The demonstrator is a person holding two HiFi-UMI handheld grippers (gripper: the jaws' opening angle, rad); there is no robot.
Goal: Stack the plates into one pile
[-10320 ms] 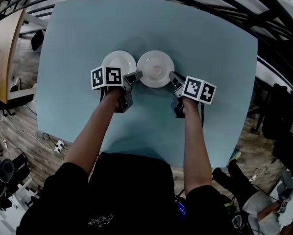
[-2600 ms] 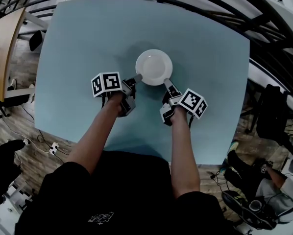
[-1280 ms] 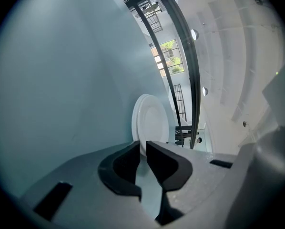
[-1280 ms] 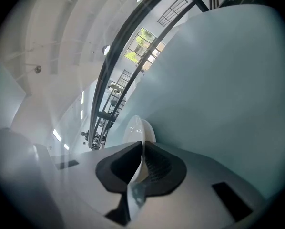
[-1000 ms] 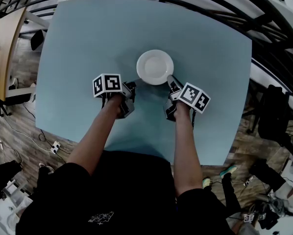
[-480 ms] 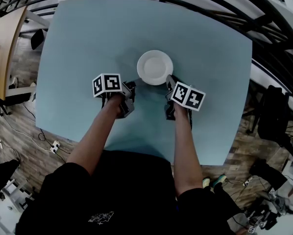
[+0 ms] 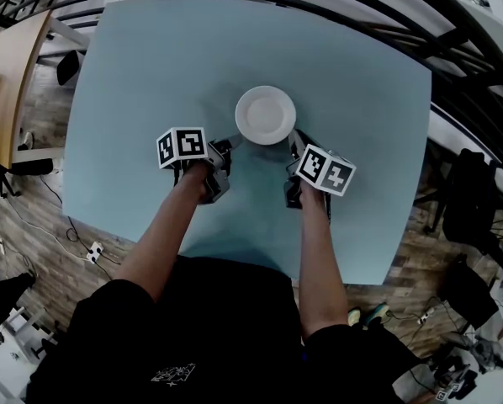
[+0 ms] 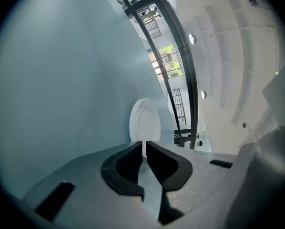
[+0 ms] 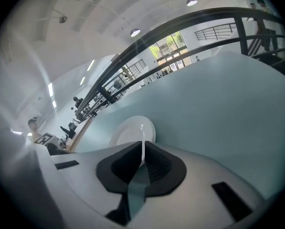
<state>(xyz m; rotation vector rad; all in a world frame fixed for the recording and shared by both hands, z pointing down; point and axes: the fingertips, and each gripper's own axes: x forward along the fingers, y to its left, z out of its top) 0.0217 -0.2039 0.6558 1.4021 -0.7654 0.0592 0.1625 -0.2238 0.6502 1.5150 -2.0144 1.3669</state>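
Plates (image 7: 266, 115) form one white pile mid-surface (image 7: 134, 74), with the left gripper (image 7: 233, 140) and right gripper (image 7: 293, 138) flanking its near edge. Left gripper view: fingers all but closed, nothing held. Right gripper view: fingers have just been closing and now pinch the rim, probably to square the pile. Layers can't be counted.

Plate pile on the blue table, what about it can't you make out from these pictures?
- Number of plates: the head view looks straight down on the plate pile, showing only the top one. Its side is too small in both gripper views.
- Near rim: in the left gripper view the left claw covers it, so whether it pinches is unclear.
- Underside: hidden against the table.
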